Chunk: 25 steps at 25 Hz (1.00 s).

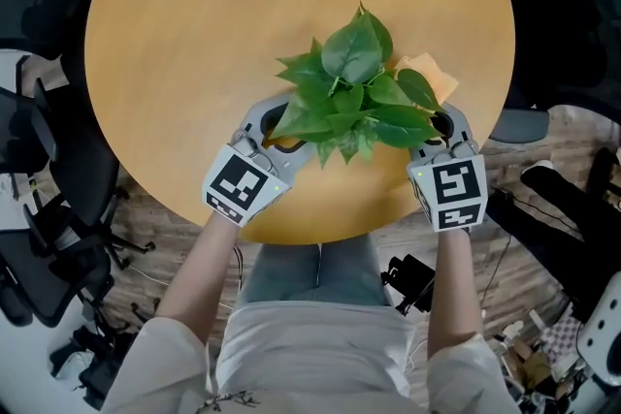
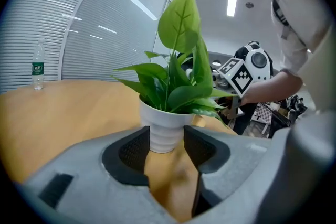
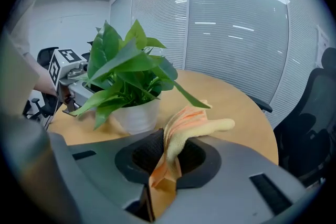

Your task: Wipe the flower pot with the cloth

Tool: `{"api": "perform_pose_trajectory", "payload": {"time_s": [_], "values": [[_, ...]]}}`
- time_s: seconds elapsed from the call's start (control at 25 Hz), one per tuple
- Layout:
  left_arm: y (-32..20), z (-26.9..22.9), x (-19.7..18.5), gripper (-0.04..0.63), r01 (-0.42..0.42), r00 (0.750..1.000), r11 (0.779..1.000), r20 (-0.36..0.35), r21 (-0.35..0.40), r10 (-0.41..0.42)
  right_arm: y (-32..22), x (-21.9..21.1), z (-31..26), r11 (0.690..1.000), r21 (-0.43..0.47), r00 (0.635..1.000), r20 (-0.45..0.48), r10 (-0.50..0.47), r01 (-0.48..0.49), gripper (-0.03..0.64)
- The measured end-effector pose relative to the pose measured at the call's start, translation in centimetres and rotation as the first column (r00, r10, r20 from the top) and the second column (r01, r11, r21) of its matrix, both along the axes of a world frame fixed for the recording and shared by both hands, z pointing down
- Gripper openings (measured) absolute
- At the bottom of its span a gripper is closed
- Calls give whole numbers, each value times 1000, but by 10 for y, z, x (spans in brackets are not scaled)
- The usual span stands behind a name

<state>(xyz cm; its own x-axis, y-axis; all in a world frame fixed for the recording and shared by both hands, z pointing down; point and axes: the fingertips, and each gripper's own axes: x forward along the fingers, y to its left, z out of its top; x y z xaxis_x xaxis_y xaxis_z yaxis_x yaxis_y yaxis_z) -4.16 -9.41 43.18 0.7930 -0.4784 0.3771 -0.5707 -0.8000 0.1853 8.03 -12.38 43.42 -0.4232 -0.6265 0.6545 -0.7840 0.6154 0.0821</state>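
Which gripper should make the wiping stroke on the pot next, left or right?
Right. The right gripper is clamped on the cloth, close beside the white pot. The left gripper is open and holds no cloth. It faces the pot's base, so it is better for steadying.

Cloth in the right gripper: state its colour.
The cloth is pale yellow with orange, clearest in the right gripper view.
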Motion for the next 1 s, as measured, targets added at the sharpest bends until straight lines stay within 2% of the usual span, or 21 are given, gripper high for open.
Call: {"api": "perform_pose_trajectory", "payload": {"time_s": [0.16,0.44,1.0], "values": [[1,-2,1,196,-33,999,999,-5,36,33,-7,-13,-1,999,26,999,-11,-37,37,55],[0,-3,2,196,-37,999,998,-13,51,38,-4,-30,-2,986,72,985,-92,-146,153,54],[1,-1,3,196,22,1000,999,-19,35,-22,12,-36,0,984,82,983,-104,-149,158,54]]}}
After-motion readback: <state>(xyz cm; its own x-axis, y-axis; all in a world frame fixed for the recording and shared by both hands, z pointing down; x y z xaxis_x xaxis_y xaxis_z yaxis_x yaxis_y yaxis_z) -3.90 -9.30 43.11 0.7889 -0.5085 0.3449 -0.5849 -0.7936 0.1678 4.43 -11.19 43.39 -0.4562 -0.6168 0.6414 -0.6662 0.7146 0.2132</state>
